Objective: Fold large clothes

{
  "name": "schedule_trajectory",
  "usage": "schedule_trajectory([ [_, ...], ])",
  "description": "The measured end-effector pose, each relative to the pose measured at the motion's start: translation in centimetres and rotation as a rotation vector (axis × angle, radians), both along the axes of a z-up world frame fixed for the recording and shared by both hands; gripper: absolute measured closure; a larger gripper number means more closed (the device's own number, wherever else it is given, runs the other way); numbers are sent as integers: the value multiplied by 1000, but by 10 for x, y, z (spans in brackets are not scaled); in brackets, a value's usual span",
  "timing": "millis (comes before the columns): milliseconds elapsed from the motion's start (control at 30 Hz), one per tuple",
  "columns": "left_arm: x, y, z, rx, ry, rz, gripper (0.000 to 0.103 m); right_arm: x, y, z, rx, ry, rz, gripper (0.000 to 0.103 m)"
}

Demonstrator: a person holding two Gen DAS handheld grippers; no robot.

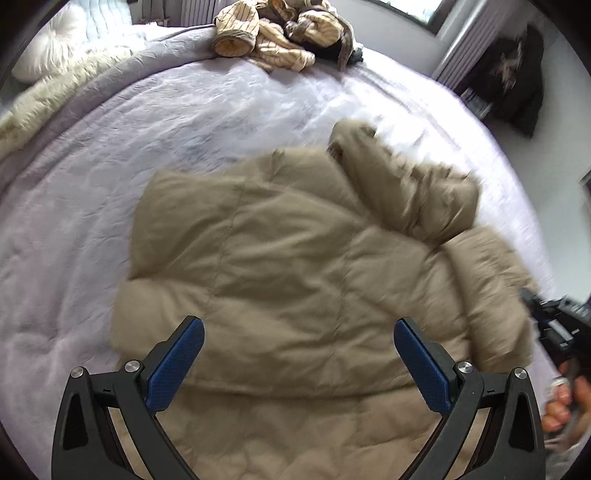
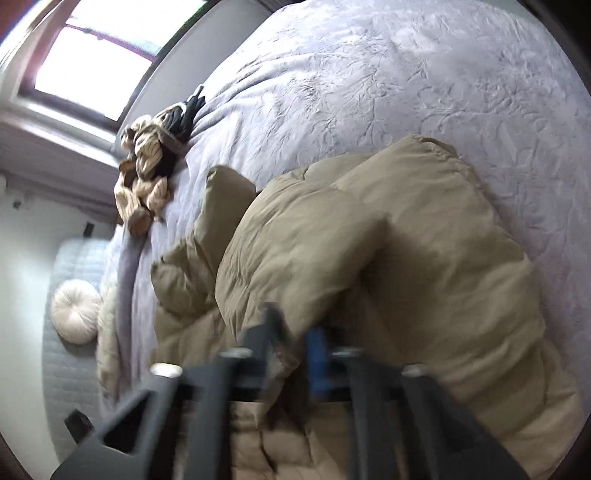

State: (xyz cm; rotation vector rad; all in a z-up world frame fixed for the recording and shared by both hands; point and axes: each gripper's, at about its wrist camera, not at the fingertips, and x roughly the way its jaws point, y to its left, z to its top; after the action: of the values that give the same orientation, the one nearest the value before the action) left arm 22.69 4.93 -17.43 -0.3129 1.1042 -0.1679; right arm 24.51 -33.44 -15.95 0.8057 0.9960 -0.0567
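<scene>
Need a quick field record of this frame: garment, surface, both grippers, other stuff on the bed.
garment: tan puffer jacket, lying partly folded, one sleeve thrown across its top
surface: lavender quilted bedspread
left gripper: open, above the jacket's near edge, holding nothing
right gripper: blurred, fingers close together with jacket fabric between them; looks shut on the jacket
other clothes: striped beige garment pile at the bed's far edge
pillow: round white cushion by the bed's head

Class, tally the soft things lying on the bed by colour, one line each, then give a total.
Tan: 1, the puffy jacket
Cream with stripes: 1, the crumpled garment
White: 1, the round cushion
Total: 3
</scene>
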Motion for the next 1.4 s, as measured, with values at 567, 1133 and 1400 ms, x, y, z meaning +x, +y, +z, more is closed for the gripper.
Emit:
schedule_trajectory([
  [567,18,37,-15,-509,88,-63,0,16,205,-7,-292,-11,708,56],
  [1133,28,-31,-19,-415,80,-247,93,-84,-42,-23,58,135,5,50],
  [1400,14,1,-37,-254,115,-188,92,-72,-54,-44,137,92,-64,91],
])
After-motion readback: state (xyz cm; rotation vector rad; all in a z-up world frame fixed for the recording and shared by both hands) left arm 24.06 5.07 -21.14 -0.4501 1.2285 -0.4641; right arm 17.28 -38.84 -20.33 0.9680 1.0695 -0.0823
